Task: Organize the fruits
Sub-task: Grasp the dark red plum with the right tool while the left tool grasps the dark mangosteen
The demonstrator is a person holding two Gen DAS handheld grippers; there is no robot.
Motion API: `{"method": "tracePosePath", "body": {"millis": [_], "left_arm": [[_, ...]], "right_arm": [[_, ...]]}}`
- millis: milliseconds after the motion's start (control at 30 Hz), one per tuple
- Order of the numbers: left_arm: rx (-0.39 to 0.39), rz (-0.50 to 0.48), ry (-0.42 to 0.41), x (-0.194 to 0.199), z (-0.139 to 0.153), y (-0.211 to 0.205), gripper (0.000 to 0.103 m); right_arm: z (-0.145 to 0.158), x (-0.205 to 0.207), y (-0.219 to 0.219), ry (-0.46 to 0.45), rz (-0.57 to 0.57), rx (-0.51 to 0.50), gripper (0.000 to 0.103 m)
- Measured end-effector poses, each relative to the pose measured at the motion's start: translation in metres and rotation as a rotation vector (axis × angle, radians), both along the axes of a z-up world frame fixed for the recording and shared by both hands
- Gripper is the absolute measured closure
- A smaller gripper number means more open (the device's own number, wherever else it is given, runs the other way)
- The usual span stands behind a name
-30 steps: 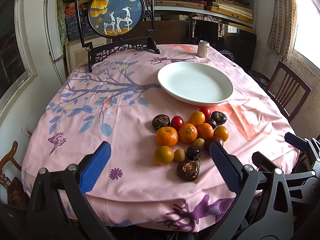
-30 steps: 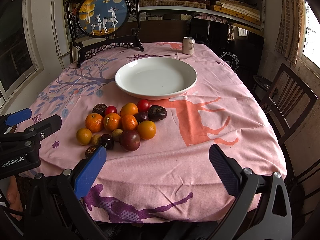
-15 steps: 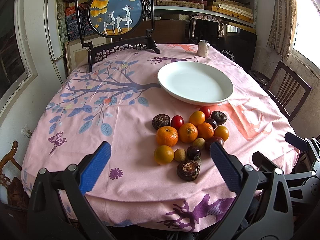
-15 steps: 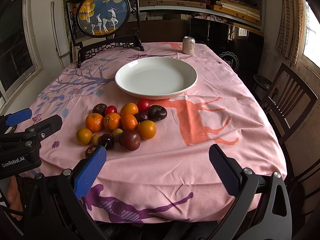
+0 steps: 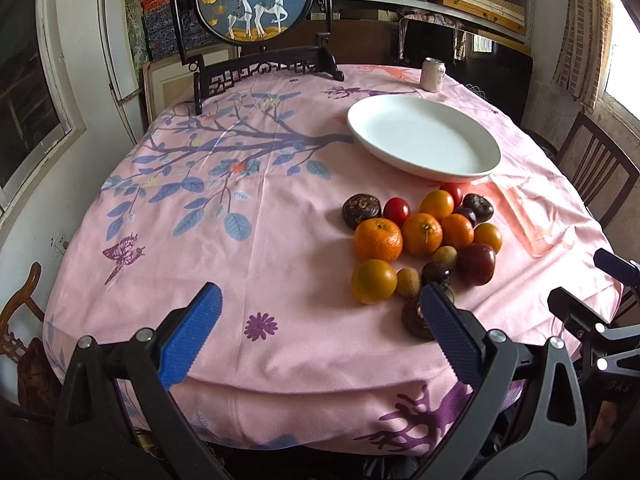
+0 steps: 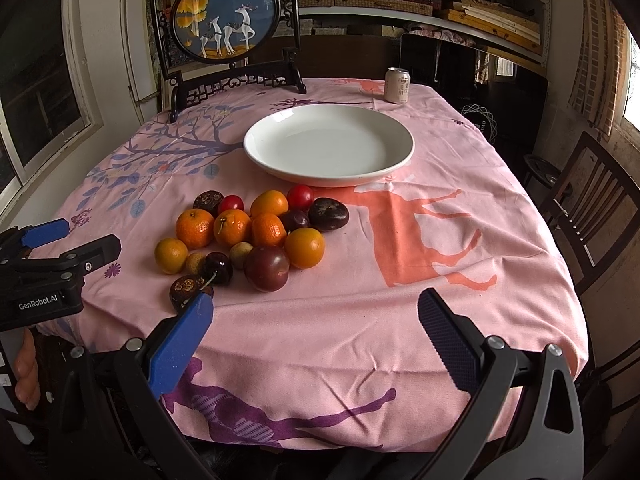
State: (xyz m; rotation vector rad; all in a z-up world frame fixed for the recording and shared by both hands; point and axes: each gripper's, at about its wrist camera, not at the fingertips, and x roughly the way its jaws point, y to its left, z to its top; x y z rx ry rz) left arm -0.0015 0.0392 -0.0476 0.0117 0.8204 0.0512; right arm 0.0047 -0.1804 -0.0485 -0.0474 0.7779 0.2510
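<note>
A pile of fruit [image 5: 424,240] lies on the pink tablecloth: several oranges [image 5: 378,239], red tomatoes [image 5: 397,211], dark plums [image 5: 476,264] and brown fruits. It also shows in the right wrist view [image 6: 256,236]. An empty white plate [image 5: 424,136] sits behind it, also in the right wrist view [image 6: 328,142]. My left gripper [image 5: 320,336] is open and empty at the table's near edge, left of the pile. My right gripper [image 6: 316,336] is open and empty, right of the pile.
A framed deer screen [image 5: 256,0] stands at the back left. A drink can [image 6: 397,85] stands behind the plate. A wooden chair [image 6: 588,208] is at the table's right. Shelves line the back wall.
The left gripper has shifted to the left, so the fruit now lies toward its right finger. The right gripper has barely moved.
</note>
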Motion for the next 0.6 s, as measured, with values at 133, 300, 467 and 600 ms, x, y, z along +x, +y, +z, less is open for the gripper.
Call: {"method": "tracePosePath", "body": {"millis": [133,300,467,600], "left_arm": [[0.001,-0.025,0.017,0.0,-0.006,-0.003,0.002],[0.002,-0.038,0.046,0.004,-0.014,-0.006,0.002],[-0.009,-0.058,0.082,0.005,-0.022,-0.012,0.002],[-0.025,-0.086,0.1,0.007,-0.023,-0.023,0.002]], "right_arm": [[-0.007,0.006,0.013,0.002,0.077,0.013,0.036],[-0.029,0.034,0.032,0.09,0.144,0.018,0.049],[-0.057,0.068,0.045,0.157,0.165,0.018,0.059],[-0.053,0.064,0.039,0.132,0.179,0.045,0.065]]}}
